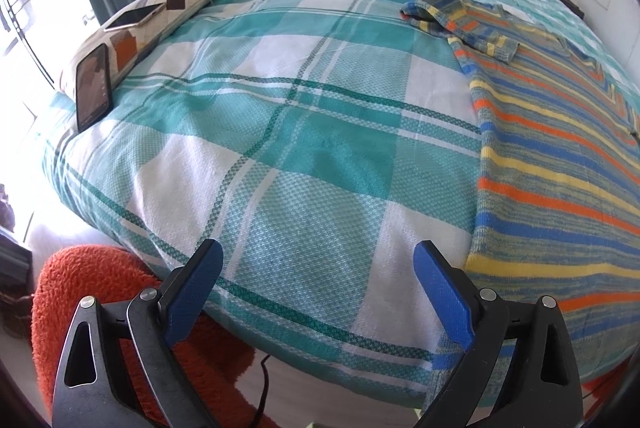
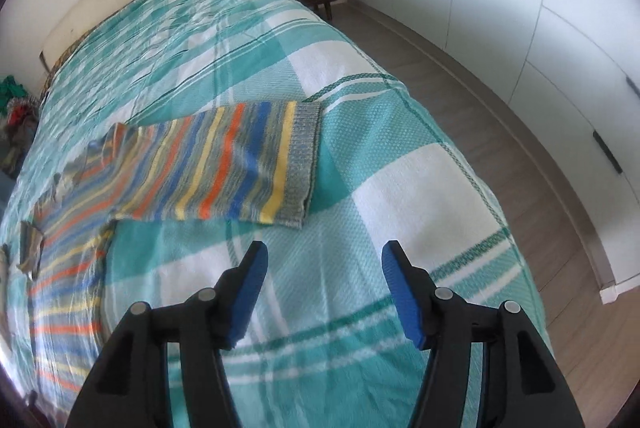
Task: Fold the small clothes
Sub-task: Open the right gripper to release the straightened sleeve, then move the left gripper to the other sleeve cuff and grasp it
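Lying spread on the teal plaid bedspread (image 1: pixel 280 131), the striped sweater (image 1: pixel 560 163) fills the right side of the left wrist view, hem toward the lower edge, body flat. One sleeve (image 1: pixel 468 23) sits doubled over near the upper right, probably folded inward as a first step. In the right wrist view the other sleeve (image 2: pixel 240 163) stretches across mid-frame, its ribbed cuff (image 2: pixel 302 163) at centre, laid straight out from the body as if ready to be folded in. Left gripper (image 1: pixel 318 264) hangs at bottom centre, fingers released and wide, nothing between them, bedspread below. Right gripper (image 2: pixel 324 264) likewise stands parted and empty, just short of the cuff; motion blur softens the fabric, so I cannot say for sure how flat the sleeve lies. Two phones (image 1: pixel 94 87) rest on a patterned cushion (image 1: pixel 132 27) at upper left, well clear of the garment, likely parked out of the working area. No brand, label or readable writing shows anywhere.
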A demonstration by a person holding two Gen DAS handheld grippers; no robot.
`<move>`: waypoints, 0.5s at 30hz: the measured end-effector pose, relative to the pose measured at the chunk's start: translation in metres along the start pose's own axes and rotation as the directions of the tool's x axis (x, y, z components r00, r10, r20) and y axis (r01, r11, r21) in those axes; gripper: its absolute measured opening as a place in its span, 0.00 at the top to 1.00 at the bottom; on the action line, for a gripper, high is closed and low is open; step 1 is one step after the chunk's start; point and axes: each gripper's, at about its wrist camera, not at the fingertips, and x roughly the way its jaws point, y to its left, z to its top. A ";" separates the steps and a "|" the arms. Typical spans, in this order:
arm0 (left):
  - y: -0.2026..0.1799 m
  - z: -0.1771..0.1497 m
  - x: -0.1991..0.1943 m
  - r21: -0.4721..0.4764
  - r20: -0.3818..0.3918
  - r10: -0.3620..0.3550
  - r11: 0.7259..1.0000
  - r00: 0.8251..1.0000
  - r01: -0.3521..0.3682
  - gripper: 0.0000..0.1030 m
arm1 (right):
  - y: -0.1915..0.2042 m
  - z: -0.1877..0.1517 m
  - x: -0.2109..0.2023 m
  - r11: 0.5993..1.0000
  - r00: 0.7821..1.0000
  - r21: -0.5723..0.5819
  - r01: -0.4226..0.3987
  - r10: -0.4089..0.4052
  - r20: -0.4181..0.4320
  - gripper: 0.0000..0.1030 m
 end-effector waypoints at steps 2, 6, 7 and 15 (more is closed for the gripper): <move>0.002 0.000 -0.004 0.001 0.010 0.008 1.000 1.000 -0.008 0.06 | 0.021 -0.015 -0.023 0.996 0.999 -0.083 -0.043 0.044 0.015 0.42; 0.002 0.006 -0.028 0.034 0.044 -0.011 0.999 0.999 0.009 0.06 | 0.084 -0.050 -0.058 0.951 0.979 -0.233 -0.203 0.202 -0.028 0.41; 0.001 0.010 -0.037 0.045 0.052 -0.022 0.999 0.998 0.020 0.06 | 0.101 -0.062 -0.065 0.932 0.970 -0.270 -0.241 0.238 -0.045 0.41; -0.024 0.088 -0.129 0.131 0.241 -0.275 0.960 0.931 0.249 0.03 | 0.217 -0.150 -0.064 0.772 0.919 -0.499 -0.394 0.340 -0.199 0.32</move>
